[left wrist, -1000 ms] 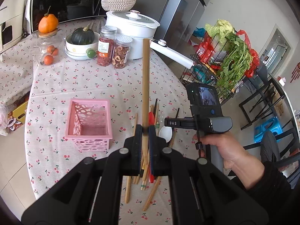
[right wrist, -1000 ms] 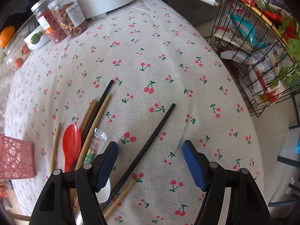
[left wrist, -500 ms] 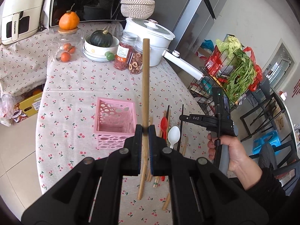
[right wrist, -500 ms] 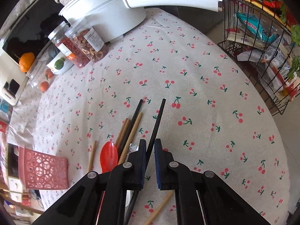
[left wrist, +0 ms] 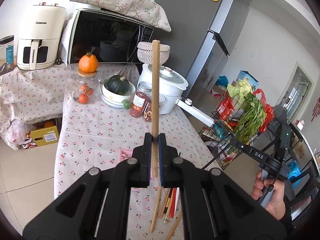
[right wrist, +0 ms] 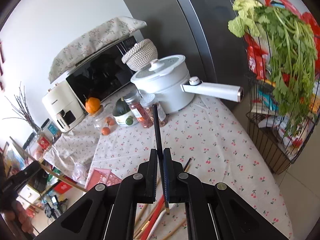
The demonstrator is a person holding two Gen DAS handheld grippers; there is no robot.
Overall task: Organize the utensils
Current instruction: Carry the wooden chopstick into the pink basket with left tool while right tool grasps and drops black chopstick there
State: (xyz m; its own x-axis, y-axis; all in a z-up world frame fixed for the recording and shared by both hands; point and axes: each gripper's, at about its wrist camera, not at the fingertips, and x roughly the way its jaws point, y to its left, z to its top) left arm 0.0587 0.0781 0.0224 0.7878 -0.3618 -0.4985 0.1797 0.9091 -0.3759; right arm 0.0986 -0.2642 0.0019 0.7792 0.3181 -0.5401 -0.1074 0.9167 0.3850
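Left gripper [left wrist: 154, 156]: its fingers were closed on a wooden chopstick [left wrist: 155, 84], which stood almost upright between the pads.
Wooden chopstick: it was long, round and pale brown, with a flat top end; its lower end hung free above the desk [left wrist: 96, 132].
Right gripper [right wrist: 160, 170]: its fingers were closed on a black chopstick [right wrist: 157, 128], which also pointed up and away from the camera.
Black chopstick: it was thin, dark and smooth; its lower end, with a light-coloured tip, showed under the pads.
Remaining utensils [right wrist: 154, 220]: several wooden chopsticks, a red piece and a white spoon lay in a loose heap on the desk, below both grippers.
Pink basket [right wrist: 102, 177]: it stood on the desk with a pattern of holes in its walls, near the heap and to the left of it in the right wrist view.
Desk: it was covered with a light cloth printed with small cherries.
Right hand [left wrist: 268, 192]: it held the handle of the right gripper at the right edge of the left wrist view.
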